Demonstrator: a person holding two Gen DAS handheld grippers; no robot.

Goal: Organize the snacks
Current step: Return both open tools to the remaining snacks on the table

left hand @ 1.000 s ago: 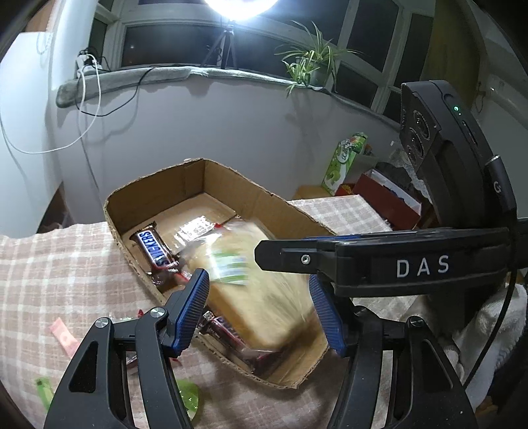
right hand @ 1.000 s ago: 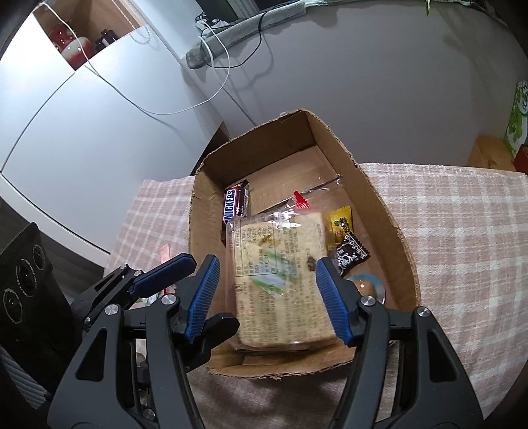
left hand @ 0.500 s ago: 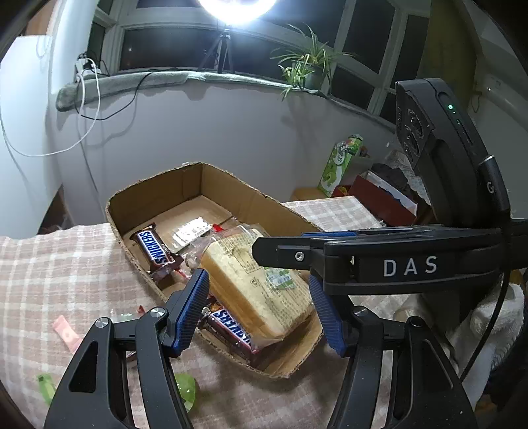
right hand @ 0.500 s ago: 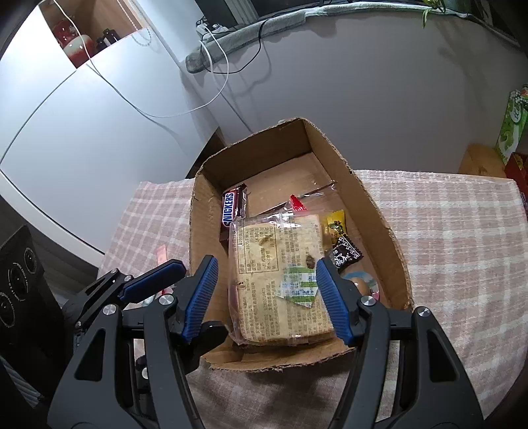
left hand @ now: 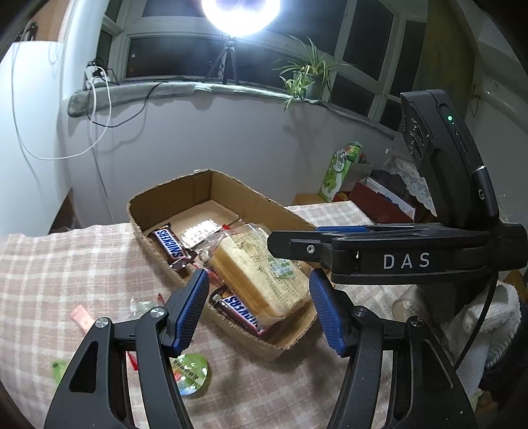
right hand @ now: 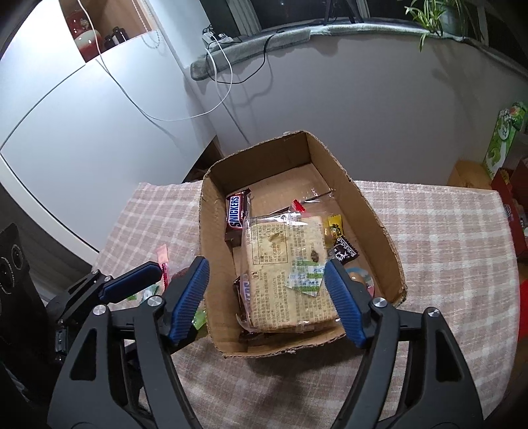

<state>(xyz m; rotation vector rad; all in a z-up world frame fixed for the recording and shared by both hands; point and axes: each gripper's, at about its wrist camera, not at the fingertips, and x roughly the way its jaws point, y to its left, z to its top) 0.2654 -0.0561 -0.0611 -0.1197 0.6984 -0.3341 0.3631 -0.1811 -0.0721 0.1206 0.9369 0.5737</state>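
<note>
Place: a lived-in home room, by night.
Window: dark panes, potted plant on the sill.
Surface: checked cloth, homely stuff.
Lighting: ring lamp on a tripod.
Storage: white cabinet, ornaments in its nook.
Cables: charger leads dangling down the wall.

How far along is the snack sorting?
Done: the bagged bread, two Snickers bars and small candies lie in the cardboard box. In hand: nothing; the right tongs are opening above the bread, clear of it, and the left tongs are open and empty. Left: the green jelly cup, pink wrapper and other small packets on the checked cloth.
</note>
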